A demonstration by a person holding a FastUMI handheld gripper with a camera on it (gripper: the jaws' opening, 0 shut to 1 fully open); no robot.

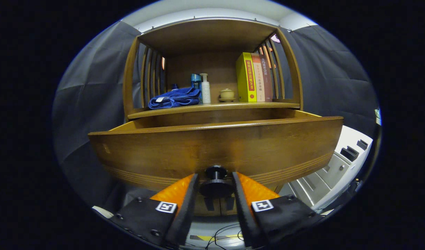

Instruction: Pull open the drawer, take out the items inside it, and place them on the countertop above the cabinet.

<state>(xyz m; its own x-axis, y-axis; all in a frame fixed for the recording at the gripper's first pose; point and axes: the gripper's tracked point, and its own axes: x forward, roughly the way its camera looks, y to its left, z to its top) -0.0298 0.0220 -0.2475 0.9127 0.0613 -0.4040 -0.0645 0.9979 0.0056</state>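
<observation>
Both jaws flank drawer (pixel 216 146) knob (pixel 216 180), gaps either side

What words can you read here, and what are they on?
Yellow book spine: characters, too small to read.
Other books: too blurred.
Bottles: labels too small.
Gripper: square markers, no words; fingers flank the knob.

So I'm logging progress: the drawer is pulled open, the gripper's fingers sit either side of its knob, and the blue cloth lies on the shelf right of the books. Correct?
Not quite. In the gripper view the blue cloth lies left of the books, beyond the bottles. The drawer is open, with the gripper around its knob.
</observation>
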